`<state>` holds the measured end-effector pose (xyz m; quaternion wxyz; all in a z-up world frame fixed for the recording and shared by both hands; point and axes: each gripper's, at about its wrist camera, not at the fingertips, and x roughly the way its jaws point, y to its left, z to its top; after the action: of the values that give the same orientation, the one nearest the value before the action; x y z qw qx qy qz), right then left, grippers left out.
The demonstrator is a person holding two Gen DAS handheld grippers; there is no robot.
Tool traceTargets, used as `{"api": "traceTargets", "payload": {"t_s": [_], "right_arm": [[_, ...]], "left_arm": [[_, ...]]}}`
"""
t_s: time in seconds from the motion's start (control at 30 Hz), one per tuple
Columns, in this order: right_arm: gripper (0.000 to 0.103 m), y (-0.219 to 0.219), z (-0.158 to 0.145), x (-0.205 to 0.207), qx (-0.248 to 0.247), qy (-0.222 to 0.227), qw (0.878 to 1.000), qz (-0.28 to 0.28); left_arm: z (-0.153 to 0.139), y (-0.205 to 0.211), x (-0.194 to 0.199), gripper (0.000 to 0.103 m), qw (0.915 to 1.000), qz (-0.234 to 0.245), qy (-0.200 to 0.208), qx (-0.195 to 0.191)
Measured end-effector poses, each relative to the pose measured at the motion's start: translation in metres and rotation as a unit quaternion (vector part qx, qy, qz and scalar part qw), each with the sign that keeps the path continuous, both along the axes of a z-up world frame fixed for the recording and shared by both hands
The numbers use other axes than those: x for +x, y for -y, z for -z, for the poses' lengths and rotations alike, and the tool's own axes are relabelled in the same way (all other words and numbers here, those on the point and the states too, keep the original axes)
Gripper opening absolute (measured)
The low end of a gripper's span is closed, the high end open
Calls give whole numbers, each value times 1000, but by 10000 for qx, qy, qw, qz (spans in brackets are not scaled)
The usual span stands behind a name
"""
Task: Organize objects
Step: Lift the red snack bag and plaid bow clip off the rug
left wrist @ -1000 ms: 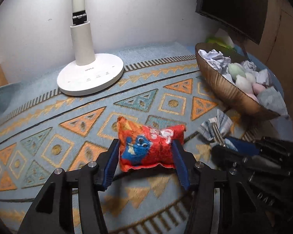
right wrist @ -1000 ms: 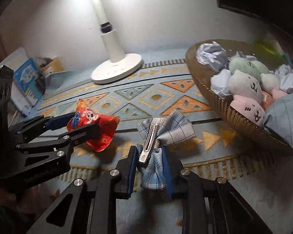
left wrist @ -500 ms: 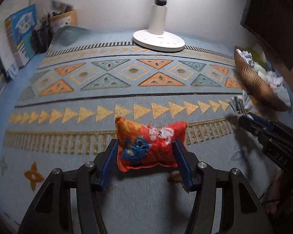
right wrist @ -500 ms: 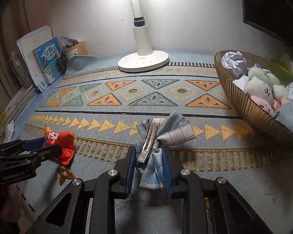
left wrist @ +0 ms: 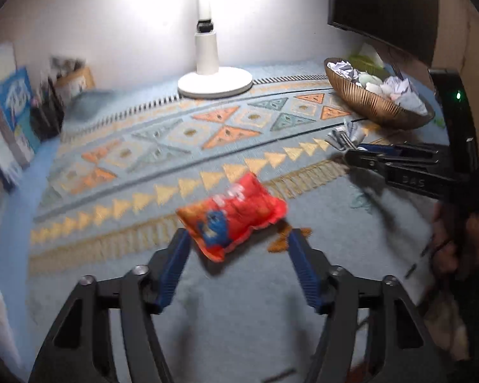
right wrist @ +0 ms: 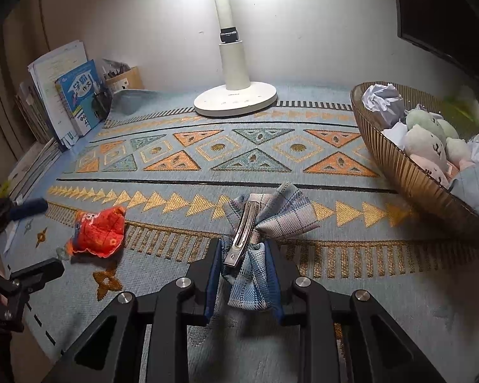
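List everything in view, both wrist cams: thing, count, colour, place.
snack packet: 1, red-orange with blue print, on the mat between the open left fingers, apparently released
bow hair clip: 1, blue-grey plaid with metal clip, clamped in the right gripper
mat: 1, light blue with orange and teal triangles, covering the desk
desk lamp: 1, white, back centre
basket: 1, brown ribbed, right side
plush toys: several, pale green, cream, pink, in the basket
crumpled paper: several, white, in the basket
books: a stack, blue and white, back left
monitor: 1, black, upper right
left gripper: 1, black with blue pads, open
right gripper: 1, black with blue pads, shut
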<state>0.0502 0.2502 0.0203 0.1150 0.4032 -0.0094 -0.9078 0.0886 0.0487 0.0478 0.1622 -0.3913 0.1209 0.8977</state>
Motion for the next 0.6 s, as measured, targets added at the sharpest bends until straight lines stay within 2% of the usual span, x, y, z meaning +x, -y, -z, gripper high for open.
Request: {"api": "traceTargets", "payload": {"t_s": [0.03, 0.1, 0.17, 0.27, 0.3, 0.37, 0.4, 0.47, 0.53, 0.6], "right_arm": [[25, 1, 0, 0, 26, 1, 10000, -12], [25, 2, 0, 0, 70, 2, 10000, -14], [25, 2, 1, 0, 77, 24, 10000, 16], [25, -1, 0, 0, 50, 8, 9999, 114], [25, -2, 0, 0, 37, -7, 9999, 120], [25, -2, 0, 0, 45, -21, 9999, 115], [25, -1, 0, 0, 56, -28, 9999, 109], [25, -1, 0, 0, 68, -24, 9999, 121], [25, -2, 0, 0, 65, -22, 9998, 166], [25, -3, -1, 0, 94, -43, 9997, 209]], "left_arm": [[-1, -1, -5, 103, 9991, 294, -206, -219], [-5, 1, -17, 102, 9955, 718, -446, -418], [-1, 0, -35, 102, 9915, 1149, -202, -577], [9, -6, -52, 102, 9847, 1518, -17, -861], [13, -6, -57, 99, 9823, 1659, 135, -856], [24, -6, -61, 87, 9770, 1904, 493, -822], [28, -6, -61, 77, 9753, 1967, 619, -793], [25, 0, -60, 52, 9764, 2001, 724, -371], [23, 2, -56, 46, 9809, 1819, 662, -174], [24, 2, -53, 43, 9884, 1390, 585, -157]]}}
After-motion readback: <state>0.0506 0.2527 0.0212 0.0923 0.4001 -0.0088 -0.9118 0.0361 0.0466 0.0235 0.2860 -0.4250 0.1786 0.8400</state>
